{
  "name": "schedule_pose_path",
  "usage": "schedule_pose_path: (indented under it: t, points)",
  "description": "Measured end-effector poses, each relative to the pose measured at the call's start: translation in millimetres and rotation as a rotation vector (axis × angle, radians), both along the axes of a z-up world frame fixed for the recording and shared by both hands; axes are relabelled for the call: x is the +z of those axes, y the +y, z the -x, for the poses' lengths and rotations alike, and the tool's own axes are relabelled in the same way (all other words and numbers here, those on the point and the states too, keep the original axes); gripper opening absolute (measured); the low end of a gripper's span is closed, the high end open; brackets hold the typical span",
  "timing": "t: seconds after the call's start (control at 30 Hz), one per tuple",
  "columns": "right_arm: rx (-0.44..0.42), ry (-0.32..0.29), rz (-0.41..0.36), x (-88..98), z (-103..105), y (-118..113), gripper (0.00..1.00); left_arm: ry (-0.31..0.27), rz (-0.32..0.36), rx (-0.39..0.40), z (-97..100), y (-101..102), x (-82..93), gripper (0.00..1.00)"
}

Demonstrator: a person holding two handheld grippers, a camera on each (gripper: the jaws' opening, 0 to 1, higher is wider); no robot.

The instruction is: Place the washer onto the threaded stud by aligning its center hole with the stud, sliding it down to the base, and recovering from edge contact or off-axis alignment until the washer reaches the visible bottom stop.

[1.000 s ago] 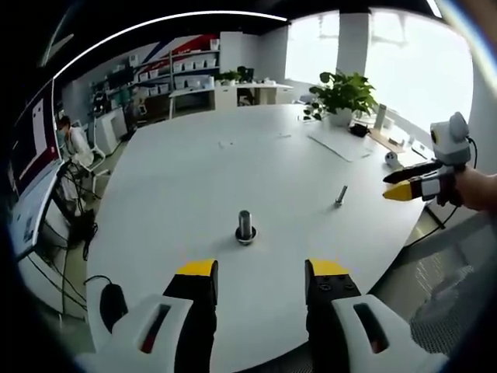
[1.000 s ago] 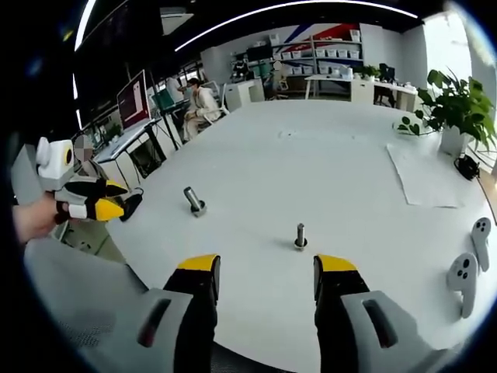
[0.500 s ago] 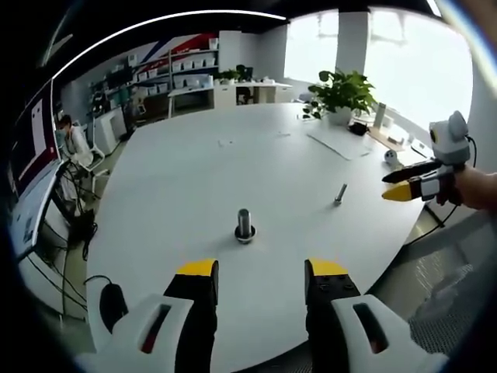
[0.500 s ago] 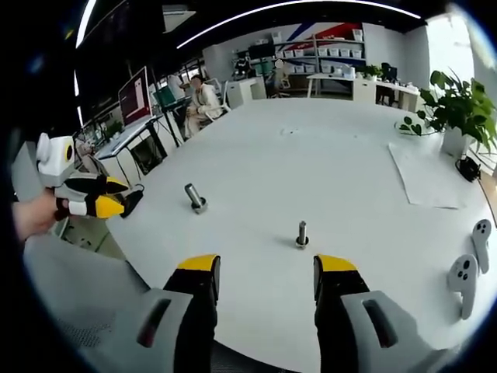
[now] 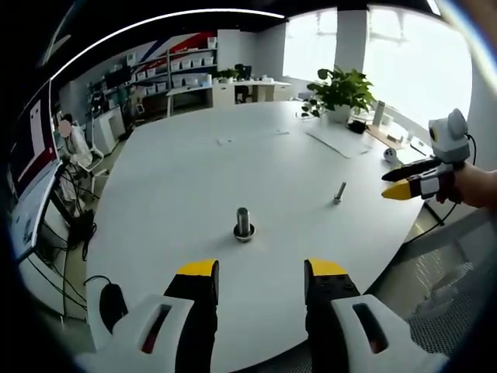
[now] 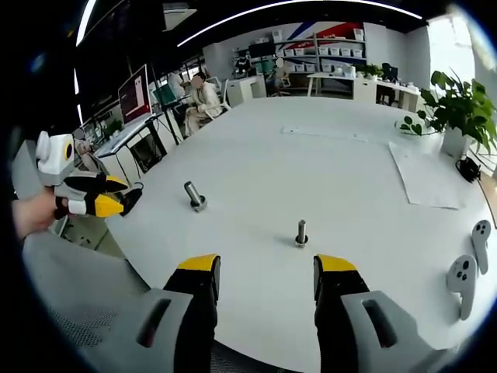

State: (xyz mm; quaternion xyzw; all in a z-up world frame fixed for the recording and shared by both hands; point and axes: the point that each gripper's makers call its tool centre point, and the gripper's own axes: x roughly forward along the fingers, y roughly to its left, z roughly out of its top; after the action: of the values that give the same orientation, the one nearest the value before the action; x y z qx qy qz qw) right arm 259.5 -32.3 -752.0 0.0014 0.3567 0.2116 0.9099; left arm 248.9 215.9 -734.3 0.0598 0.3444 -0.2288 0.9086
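Barely shifting since a second ago, just hovering. Keeping left gripper and right gripper jaws apart, empty. Needing to line up squarely over centre-frame stud before closing.

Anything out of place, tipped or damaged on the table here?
Nothing stands out. The thick stud and the thin threaded stud both stand upright on the white table, apart from each other, with both claws open and empty.

Big white table dead centre, potted plant at its far edge with bright windows behind. Past the plant, shelving with what look like white bins lines the wall; a monitor glows off the table's side.
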Motion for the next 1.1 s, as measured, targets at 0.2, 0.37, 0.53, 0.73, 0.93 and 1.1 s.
schedule_pose_path:
  t: [0.2, 0.37, 0.53, 0.73, 0.93, 1.1]
  points:
    - [0.003, 0.001, 0.005, -0.2, 0.5, 0.1, 0.51, 0.005, -0.005, -0.008, 1.2, -1.4, -1.3, 0.42]
    - [0.005, 0.003, 0.009, -1.0, 0.8, 0.1, 0.51, 0.006, -0.003, -0.004, 1.3, -0.6, -1.3, 0.42]
    - [0.010, 0.005, 0.018, -1.6, 1.9, 0.4, 0.51, 0.008, -0.003, -0.007, 1.8, -1.2, -1.3, 0.42]
    - [0.011, 0.005, 0.021, -2.9, 1.4, -0.7, 0.51, 0.008, -0.004, -0.010, 2.3, -1.8, -1.5, 0.42]
    - [0.014, 0.005, 0.024, -2.6, 2.1, -0.3, 0.51, 0.013, -0.008, -0.009, 2.9, -1.5, -3.1, 0.44]
    - [0.012, 0.005, 0.026, -3.0, 2.1, -1.1, 0.52, 0.014, -0.010, 0.000, 2.2, 0.3, -3.8, 0.46]
